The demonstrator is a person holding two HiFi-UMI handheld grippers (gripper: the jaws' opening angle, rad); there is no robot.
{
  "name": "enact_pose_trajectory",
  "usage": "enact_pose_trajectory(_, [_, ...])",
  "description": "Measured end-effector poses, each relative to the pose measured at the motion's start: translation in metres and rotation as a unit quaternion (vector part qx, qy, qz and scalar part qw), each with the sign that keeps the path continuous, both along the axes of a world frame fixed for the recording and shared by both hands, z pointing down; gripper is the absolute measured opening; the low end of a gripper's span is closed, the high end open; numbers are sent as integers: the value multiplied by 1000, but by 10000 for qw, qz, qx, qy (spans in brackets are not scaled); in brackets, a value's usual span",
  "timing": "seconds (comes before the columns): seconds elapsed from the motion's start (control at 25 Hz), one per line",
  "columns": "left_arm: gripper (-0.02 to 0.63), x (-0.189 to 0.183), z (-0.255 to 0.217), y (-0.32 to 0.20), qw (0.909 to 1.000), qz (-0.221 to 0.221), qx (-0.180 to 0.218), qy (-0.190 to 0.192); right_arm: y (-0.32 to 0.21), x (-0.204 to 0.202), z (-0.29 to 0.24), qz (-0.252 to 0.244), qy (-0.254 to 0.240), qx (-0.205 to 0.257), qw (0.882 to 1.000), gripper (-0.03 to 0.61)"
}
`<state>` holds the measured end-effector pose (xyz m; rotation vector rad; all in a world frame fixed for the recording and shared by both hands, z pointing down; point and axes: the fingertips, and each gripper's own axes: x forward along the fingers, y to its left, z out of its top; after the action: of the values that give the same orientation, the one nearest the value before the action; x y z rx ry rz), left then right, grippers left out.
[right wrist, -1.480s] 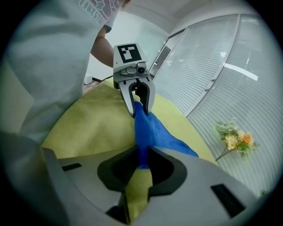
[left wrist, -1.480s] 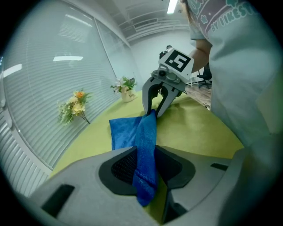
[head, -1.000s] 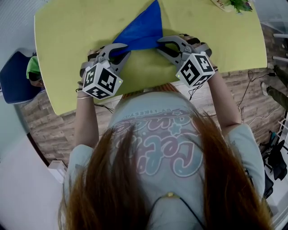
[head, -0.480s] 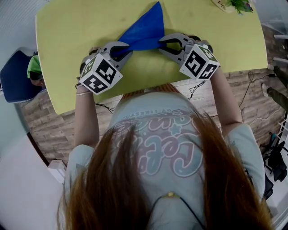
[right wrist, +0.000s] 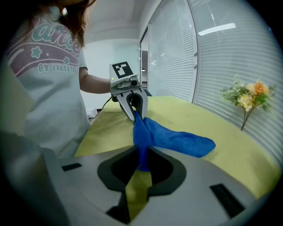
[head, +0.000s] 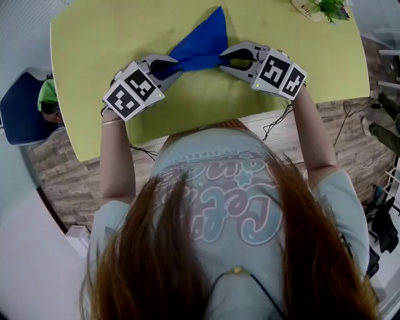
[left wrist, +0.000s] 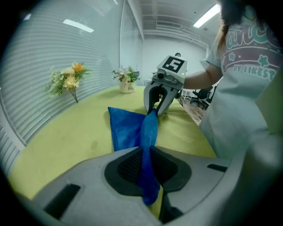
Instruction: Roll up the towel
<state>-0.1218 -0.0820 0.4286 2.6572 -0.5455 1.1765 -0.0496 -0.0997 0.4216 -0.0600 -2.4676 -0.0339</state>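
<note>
A blue towel (head: 201,42) lies on the yellow-green table (head: 100,44), its far corner pointing away from me and its near edge gathered into a taut strip between both grippers. My left gripper (head: 161,65) is shut on the towel's left end; in the left gripper view the cloth (left wrist: 146,132) runs up through its jaws. My right gripper (head: 227,59) is shut on the right end, where blue cloth (right wrist: 142,145) is pinched between its pads. Each gripper shows in the other's view: the right gripper (left wrist: 155,108) and the left gripper (right wrist: 134,111) face each other a short way apart.
A potted plant (head: 325,7) stands at the table's far right corner, and a flower sprig (left wrist: 68,81) lies near the slatted window wall. The table's near edge (head: 206,125) runs just under my hands. A blue chair (head: 22,106) stands at the left, cables on the floor at the right.
Both grippers have rolled at the wrist, so their marker cubes face differently, and they have shifted slightly away from me. The towel stays gripped at both ends.
</note>
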Motion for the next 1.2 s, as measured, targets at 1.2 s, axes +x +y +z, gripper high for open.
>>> enact_pose_trajectory(1.2, [232, -21, 1, -35, 9983, -448, 329, 185, -23, -2, -1, 443, -681, 292, 9963, 152])
